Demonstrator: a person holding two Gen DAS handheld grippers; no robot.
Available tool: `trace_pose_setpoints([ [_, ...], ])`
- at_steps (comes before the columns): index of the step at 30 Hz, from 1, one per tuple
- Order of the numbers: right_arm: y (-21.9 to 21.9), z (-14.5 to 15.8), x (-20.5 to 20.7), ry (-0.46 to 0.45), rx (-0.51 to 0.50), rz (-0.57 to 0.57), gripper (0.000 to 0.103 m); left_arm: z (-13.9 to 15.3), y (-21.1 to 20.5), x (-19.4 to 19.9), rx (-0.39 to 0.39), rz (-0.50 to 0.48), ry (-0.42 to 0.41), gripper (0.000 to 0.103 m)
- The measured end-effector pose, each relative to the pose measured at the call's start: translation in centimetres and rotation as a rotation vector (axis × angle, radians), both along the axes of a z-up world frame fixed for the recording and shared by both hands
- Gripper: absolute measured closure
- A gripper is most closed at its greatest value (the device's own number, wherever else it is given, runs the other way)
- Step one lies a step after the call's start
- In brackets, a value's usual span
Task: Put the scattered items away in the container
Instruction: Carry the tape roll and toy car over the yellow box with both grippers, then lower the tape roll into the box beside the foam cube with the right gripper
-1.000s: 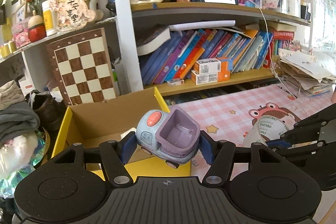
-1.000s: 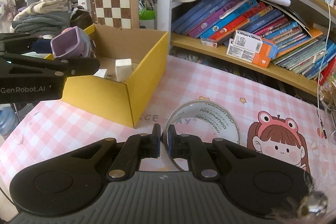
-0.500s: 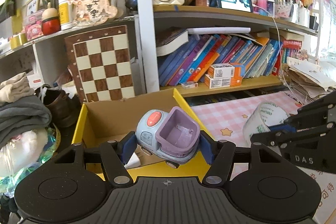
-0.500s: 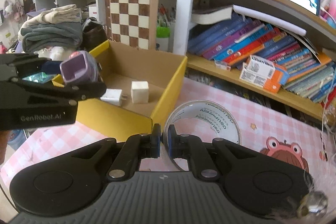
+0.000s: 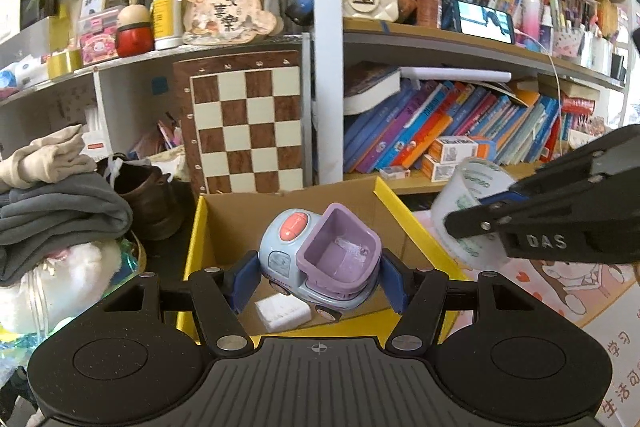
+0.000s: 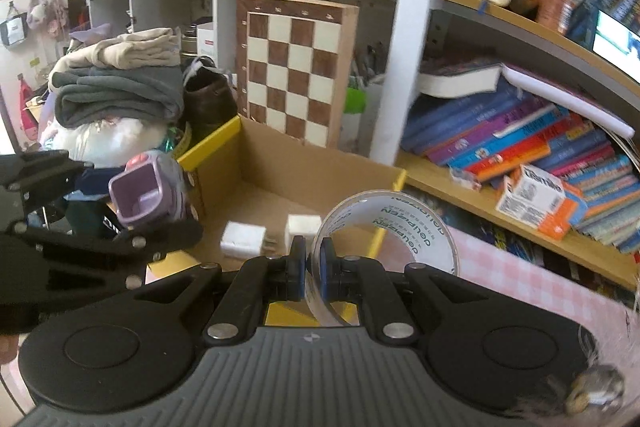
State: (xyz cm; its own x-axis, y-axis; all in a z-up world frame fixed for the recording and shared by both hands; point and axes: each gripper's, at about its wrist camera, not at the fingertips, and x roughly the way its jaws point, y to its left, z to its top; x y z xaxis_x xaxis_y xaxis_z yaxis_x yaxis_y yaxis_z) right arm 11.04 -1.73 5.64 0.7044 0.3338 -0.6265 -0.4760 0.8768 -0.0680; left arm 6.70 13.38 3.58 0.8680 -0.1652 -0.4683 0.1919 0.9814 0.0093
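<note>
Since a second ago both tongs have come over the yellow cardboard box (image 5: 416,223), which then lay ahead of them. The left tongs (image 5: 318,279) clamp a toy truck (image 5: 320,259) above the box's near wall, its purple bin facing up and its cab toward the chessboard (image 5: 248,131). The right tongs (image 6: 309,269) pinch the rim of a clear tape roll (image 6: 392,223), standing on edge over the box's right wall. Inside lie a white charger (image 6: 244,245) and a white cube (image 6: 303,227).

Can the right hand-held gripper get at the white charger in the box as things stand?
Probably not: the right hand-held gripper is shut on the tape roll. The white charger lies uncovered in the open-topped box.
</note>
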Motion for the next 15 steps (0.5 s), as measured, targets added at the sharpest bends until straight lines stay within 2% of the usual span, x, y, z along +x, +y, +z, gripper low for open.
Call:
trace_pose_setpoints([
  [5,1.3,0.1,2.6,0.023,0.011,0.036,0.096,0.2,0.5,0.3,-0.009,-0.008,-0.011,0.04],
  [15,4.1,-0.9,7.2,0.063,-0.035,0.108,0.096,0.5,1.3,1.1,-0.01,-0.015,-0.025,0.04],
])
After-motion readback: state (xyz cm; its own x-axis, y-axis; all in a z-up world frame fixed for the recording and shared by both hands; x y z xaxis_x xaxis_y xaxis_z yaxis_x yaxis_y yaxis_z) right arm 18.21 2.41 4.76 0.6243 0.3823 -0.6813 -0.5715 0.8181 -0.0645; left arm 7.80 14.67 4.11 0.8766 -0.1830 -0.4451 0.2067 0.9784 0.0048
